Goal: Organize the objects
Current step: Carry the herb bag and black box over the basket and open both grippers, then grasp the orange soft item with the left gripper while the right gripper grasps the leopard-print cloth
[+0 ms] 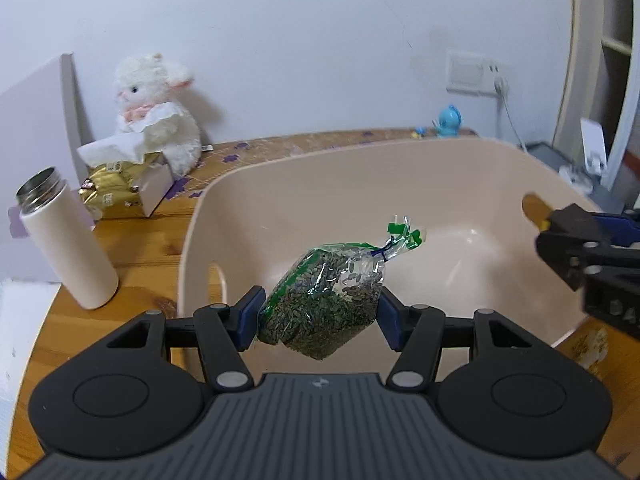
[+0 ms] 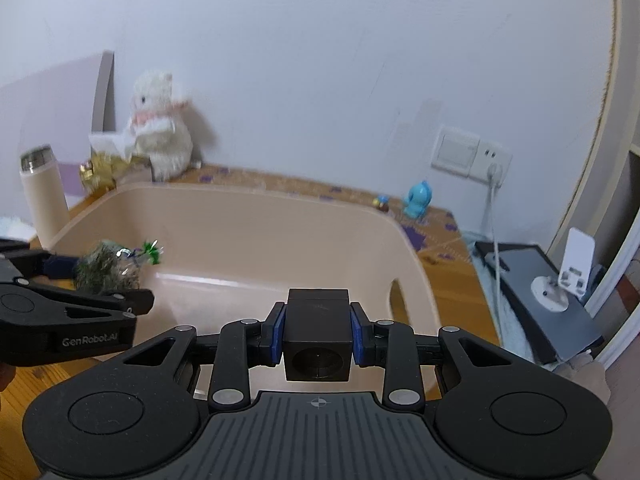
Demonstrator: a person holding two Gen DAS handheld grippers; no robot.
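Observation:
My left gripper [image 1: 320, 314] is shut on a clear bag of dark green dried herbs [image 1: 324, 304] tied with a green-edged top, held over the near part of a beige plastic basin [image 1: 280, 184]. My right gripper [image 2: 318, 338] is shut on a black cube [image 2: 318, 332] with a round recess in its near face, held above the basin's [image 2: 248, 208] near rim. In the right wrist view the left gripper [image 2: 100, 280] and the herb bag [image 2: 108, 268] hang at the basin's left side. The right gripper's body [image 1: 580, 252] enters the left wrist view from the right.
An open white flask [image 1: 64, 240] stands left of the basin on the wooden table [image 1: 132, 240]. Behind it are a gold tissue pack [image 1: 116, 192] and a white plush lamb [image 1: 160, 120]. A small blue toy [image 1: 448, 122] sits by the wall socket [image 1: 476, 76].

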